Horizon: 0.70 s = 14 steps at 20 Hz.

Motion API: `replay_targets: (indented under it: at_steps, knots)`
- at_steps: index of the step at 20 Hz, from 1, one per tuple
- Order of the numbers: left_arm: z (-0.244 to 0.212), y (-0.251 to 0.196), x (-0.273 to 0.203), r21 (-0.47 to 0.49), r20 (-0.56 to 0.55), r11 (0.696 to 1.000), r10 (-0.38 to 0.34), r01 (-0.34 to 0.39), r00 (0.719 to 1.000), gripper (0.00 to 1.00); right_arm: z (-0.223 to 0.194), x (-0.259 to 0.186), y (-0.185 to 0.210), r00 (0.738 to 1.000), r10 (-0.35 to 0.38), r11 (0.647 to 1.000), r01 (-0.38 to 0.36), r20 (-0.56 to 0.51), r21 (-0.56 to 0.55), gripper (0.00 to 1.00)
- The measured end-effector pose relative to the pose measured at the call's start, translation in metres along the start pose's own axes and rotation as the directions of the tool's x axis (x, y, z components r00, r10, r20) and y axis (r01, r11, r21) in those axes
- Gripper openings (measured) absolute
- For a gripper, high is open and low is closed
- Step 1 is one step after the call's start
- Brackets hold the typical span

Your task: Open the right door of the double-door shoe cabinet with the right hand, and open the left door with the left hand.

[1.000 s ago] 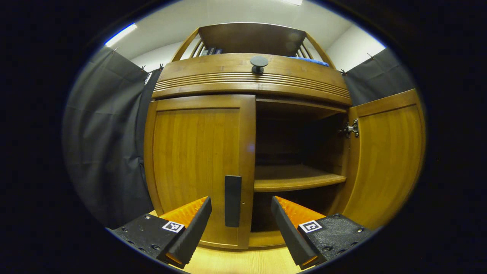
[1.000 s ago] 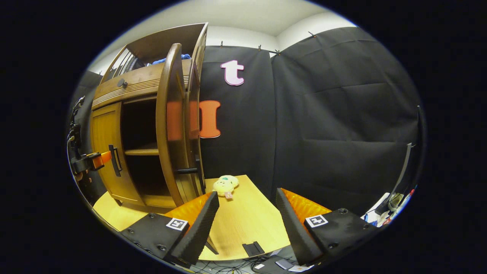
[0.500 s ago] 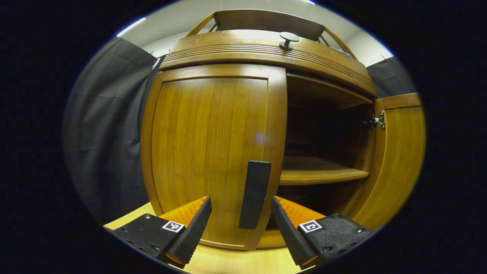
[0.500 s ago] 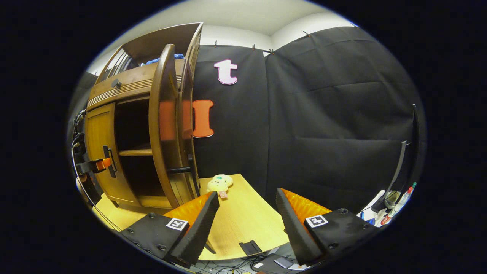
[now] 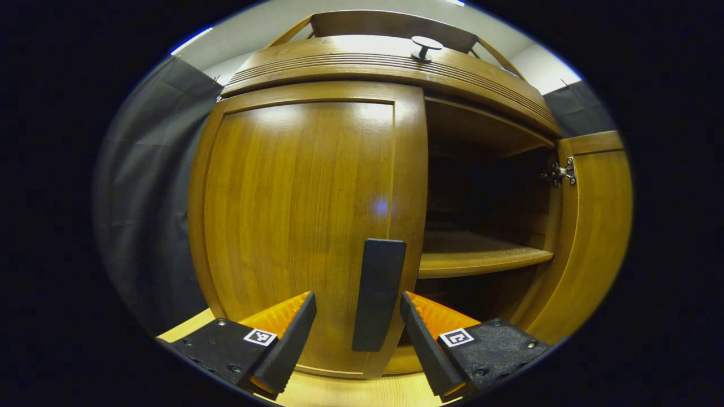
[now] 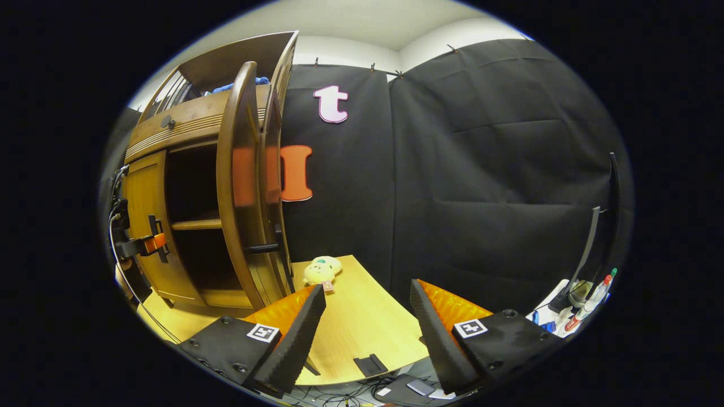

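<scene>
My left gripper point(image 5: 356, 333) is spread wide in front of the shoe cabinet point(image 5: 384, 62), one finger on either side of the dark vertical handle point(image 5: 378, 294) of the left door point(image 5: 300, 226); gaps show between the handle and both fingers point(image 5: 288, 339), so nothing is grasped. The left door lies flush with the cabinet front, not yet opened. The right door point(image 5: 591, 237) stands swung outward on its hinge point(image 5: 560, 172), exposing the dark interior and one shelf point(image 5: 481, 260). A round knob point(image 5: 425, 46) sits on the drawer band above the doors. My right gripper point(image 6: 367, 322) is likewise released and holds nothing, hanging over the pale wooden table point(image 6: 362, 328), well apart from the cabinet. In the right gripper view the open right door point(image 6: 240, 186) is seen edge-on, its bar handle point(image 6: 261, 247) projecting sideways, and my left gripper point(image 6: 144, 244) appears at the left door's handle. A small plush toy point(image 6: 321, 271) lies on the table just beside the cabinet's right side.
</scene>
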<state>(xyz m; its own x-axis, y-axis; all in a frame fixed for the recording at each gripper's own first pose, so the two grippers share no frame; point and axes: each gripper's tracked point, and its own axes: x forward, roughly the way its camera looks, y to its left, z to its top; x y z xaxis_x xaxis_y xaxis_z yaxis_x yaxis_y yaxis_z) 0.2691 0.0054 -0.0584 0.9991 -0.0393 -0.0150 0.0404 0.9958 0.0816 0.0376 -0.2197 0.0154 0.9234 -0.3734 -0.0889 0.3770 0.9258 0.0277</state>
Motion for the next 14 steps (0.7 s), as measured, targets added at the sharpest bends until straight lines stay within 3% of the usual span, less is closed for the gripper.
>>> replay_targets:
  at_steps: [2, 10, 14]
  knots:
    - [-0.0032, -0.0041, 0.003, -0.004, -0.009, 1.0, -0.014, 0.013, 1.0, 0.84, 0.0001, -0.0008, 0.0022, 1.0, 0.002, 1.0, -0.002, -0.001, 0.002, 0.97]
    - [-0.0026, -0.0108, 0.0091, 0.015, 0.0, 1.0, -0.019, 0.019, 1.0, 0.33, -0.0015, -0.0009, 0.0082, 1.0, 0.01, 1.0, -0.01, -0.003, 0.006, 0.97]
    - [-0.0021, -0.011, 0.0097, 0.001, 0.003, 1.0, -0.019, 0.019, 1.0, 0.31, 0.0001, -0.0055, 0.0078, 1.0, 0.011, 1.0, -0.011, 0.004, 0.0, 0.97]
